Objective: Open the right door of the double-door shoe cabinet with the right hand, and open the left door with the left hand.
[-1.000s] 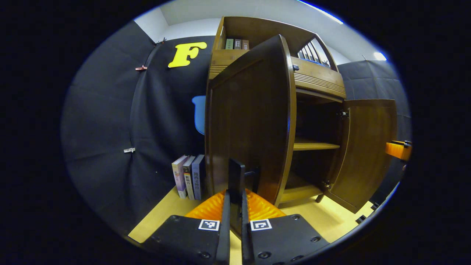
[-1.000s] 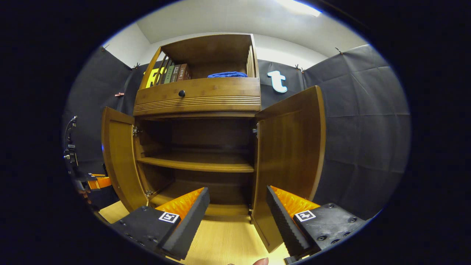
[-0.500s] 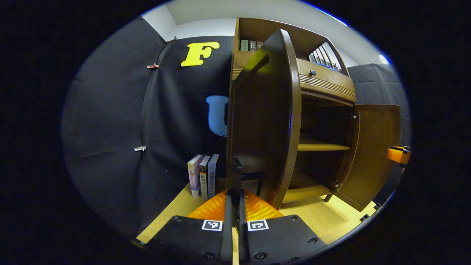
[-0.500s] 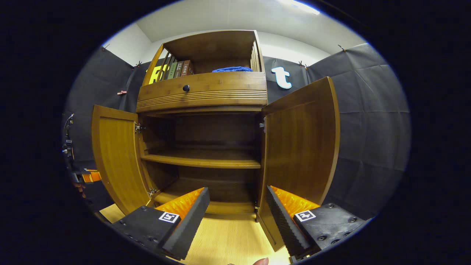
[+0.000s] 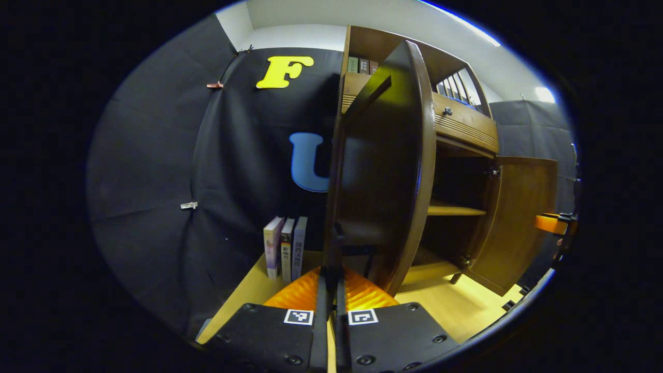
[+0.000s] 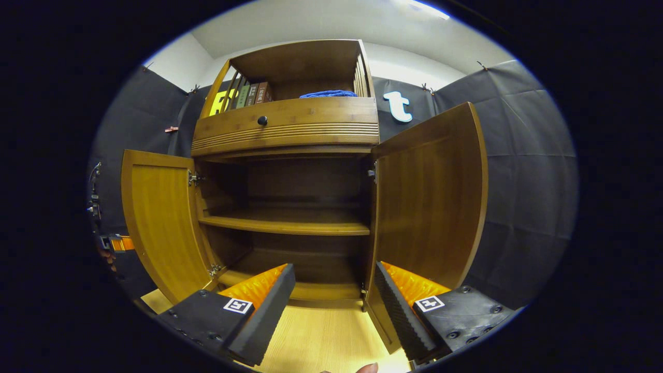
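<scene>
Brown wood makes up the shoe cabinet (image 6: 290, 134), which stands on a pale wooden floor (image 6: 321, 336) against the black cloth wall of the booth. Both of its doors are swung out. In the right gripper view the right door (image 6: 430, 197) stands wide at the right of the opening and the left door (image 6: 160, 217) stands wide at the left, so the dark inside lies bare, with one shelf (image 6: 285, 226) running across its middle. Above the opening sits a drawer front with a small dark knob (image 6: 262, 120), and over that an open top compartment holding a row of books (image 6: 251, 94) and a folded blue cloth (image 6: 329, 94).

The right gripper (image 6: 334, 290) hangs low before the opening with its jaws spread wide apart and nothing between them; it touches neither door.

In the left gripper view the left door (image 5: 383, 171) is seen nearly edge-on, close in front of the camera. The left gripper (image 5: 331, 277) has its jaws drawn together just at the door's lower part, with a thin dark handle (image 5: 337, 243) rising right above them; whether they press on it I cannot tell. Three books (image 5: 284, 247) stand upright on the floor beside the cabinet, against the cloth. Far off at the right edge the other gripper (image 5: 553, 224) shows beyond the right door (image 5: 518, 217).
</scene>
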`<state>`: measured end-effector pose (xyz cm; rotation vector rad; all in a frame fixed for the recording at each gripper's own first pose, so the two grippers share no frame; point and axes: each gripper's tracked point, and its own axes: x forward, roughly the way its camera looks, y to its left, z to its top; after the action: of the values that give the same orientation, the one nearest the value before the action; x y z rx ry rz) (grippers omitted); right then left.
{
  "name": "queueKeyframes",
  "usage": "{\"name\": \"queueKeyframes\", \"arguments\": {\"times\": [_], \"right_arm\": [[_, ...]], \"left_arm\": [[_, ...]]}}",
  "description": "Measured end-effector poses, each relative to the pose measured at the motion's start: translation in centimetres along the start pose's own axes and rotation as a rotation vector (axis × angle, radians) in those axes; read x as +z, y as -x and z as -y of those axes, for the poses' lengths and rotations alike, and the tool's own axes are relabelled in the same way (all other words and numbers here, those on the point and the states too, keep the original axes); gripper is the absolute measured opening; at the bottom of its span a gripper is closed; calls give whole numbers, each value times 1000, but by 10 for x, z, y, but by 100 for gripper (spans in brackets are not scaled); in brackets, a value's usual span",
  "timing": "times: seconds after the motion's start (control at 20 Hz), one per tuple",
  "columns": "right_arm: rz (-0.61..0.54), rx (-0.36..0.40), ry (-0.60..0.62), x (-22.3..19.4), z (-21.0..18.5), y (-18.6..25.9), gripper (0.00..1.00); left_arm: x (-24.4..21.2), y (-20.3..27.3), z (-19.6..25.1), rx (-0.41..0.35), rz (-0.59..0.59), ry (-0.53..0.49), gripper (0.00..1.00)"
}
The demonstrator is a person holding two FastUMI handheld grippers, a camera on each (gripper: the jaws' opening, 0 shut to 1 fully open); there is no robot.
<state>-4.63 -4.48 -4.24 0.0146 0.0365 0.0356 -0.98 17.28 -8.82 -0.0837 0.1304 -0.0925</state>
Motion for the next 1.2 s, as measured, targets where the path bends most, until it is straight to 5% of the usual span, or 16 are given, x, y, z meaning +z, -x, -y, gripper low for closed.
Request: {"name": "queueKeyframes", "arguments": {"times": [0.5,0.6,0.85,0.95,1.2], "right_arm": [[2,28,9,2,-8,4,98],[1,31,7,2,-6,4,98],[-11,53,-18,-2,-5,5,96],[-5,47,-19,0,-3,3,95],[10,53,0,5,-3,0,98]], "left_arm": [[-1,13,-4,56,11,-79,14],[0,22,-10,88,20,-80,24],[9,56,-22,181,74,-53,80],[13,69,-20,196,87,-53,79],[20,87,-1,209,80,-64,93]]}}
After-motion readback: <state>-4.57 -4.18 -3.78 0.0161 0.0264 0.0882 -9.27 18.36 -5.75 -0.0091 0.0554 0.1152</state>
